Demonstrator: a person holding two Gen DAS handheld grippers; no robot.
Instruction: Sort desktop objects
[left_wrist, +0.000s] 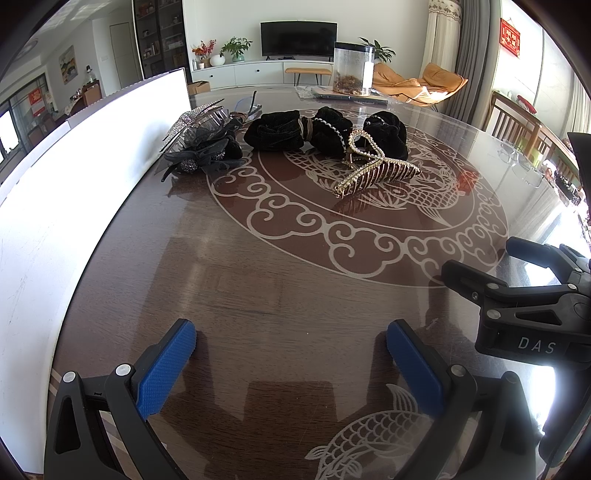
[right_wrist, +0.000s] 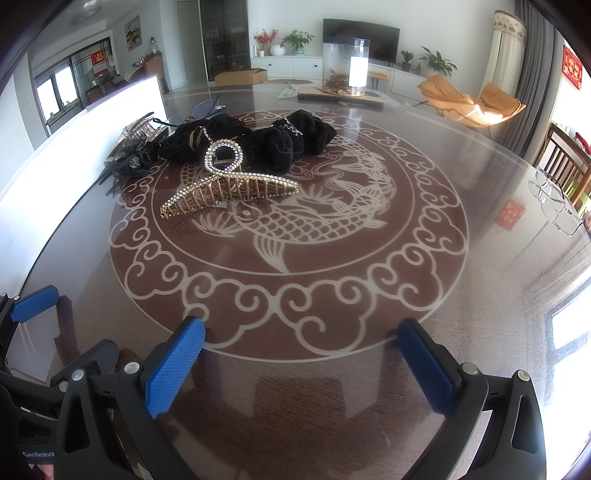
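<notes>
A gold rhinestone claw clip (left_wrist: 373, 170) (right_wrist: 229, 184) lies on the round patterned table (left_wrist: 295, 280) (right_wrist: 332, 369). Behind it sit black velvet scrunchies (left_wrist: 325, 131) (right_wrist: 258, 138). To their left lie a black bow hair clip (left_wrist: 201, 155) (right_wrist: 127, 164) and a silver rhinestone clip (left_wrist: 195, 120) (right_wrist: 138, 127). My left gripper (left_wrist: 291, 363) is open and empty, low over the near table. My right gripper (right_wrist: 301, 363) is open and empty too; it also shows at the right edge of the left wrist view as the right gripper (left_wrist: 513, 273). Both are well short of the accessories.
A white box (left_wrist: 74, 155) (right_wrist: 92, 122) stands along the table's left side. A clear jar (left_wrist: 352, 68) (right_wrist: 345, 66) sits on a tray at the far edge. Clear glasses (right_wrist: 554, 206) lie at the right rim. Wooden chairs (left_wrist: 517, 125) stand to the right.
</notes>
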